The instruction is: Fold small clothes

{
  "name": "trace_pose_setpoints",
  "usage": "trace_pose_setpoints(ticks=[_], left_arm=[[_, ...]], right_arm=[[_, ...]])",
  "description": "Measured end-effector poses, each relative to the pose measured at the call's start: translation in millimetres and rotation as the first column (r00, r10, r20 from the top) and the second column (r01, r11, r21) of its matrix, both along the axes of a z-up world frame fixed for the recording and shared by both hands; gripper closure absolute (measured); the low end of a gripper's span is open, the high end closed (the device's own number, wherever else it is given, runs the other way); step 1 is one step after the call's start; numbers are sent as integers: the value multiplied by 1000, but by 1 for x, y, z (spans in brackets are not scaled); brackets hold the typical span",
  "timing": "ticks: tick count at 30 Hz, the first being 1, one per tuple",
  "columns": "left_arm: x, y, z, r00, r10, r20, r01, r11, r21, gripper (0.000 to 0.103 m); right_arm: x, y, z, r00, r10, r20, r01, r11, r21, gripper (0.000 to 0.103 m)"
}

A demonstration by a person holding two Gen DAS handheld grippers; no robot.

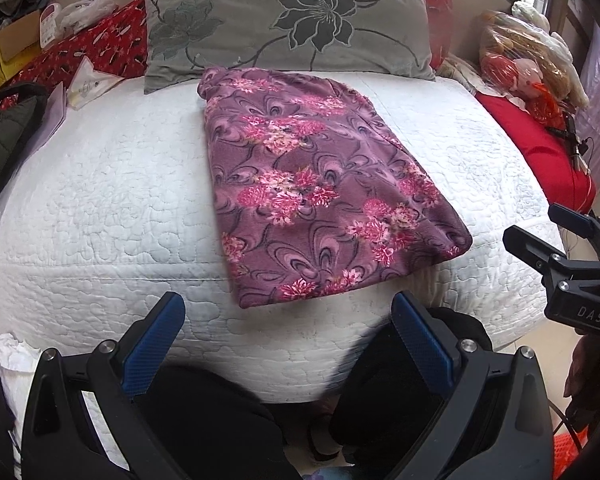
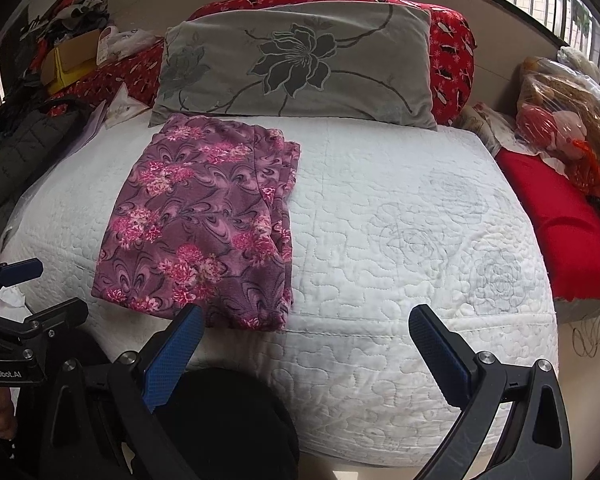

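Observation:
A purple garment with pink flowers [image 1: 312,184] lies folded into a long rectangle on the white quilted bed [image 1: 108,208]. It also shows in the right wrist view [image 2: 204,224], left of centre. My left gripper [image 1: 288,312] is open and empty, held just off the bed's near edge, in front of the garment's near end. My right gripper [image 2: 306,328] is open and empty, just right of the garment's near corner. Each gripper shows at the edge of the other's view, the right one [image 1: 540,228] and the left one [image 2: 24,284].
A grey pillow with a dark flower [image 1: 288,20] lies at the head of the bed, against red patterned bedding [image 1: 100,44]. A dark jacket [image 1: 4,132] lies at the left. A red cushion [image 1: 536,144] and plastic bags [image 1: 528,52] are at the right.

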State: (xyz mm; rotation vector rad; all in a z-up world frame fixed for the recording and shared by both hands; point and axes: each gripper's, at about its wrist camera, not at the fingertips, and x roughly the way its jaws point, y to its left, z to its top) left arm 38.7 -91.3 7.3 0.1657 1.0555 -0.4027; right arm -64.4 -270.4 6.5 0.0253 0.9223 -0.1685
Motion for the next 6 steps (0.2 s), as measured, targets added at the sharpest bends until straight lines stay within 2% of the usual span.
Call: trace_pose_setpoints(ticks=[6], left_arm=[[0,-3,-2,1000,-1,-6,1,1000,15,0]], right_arm=[[-1,-5,-1,1000,-17,1,17,1000,6,1]])
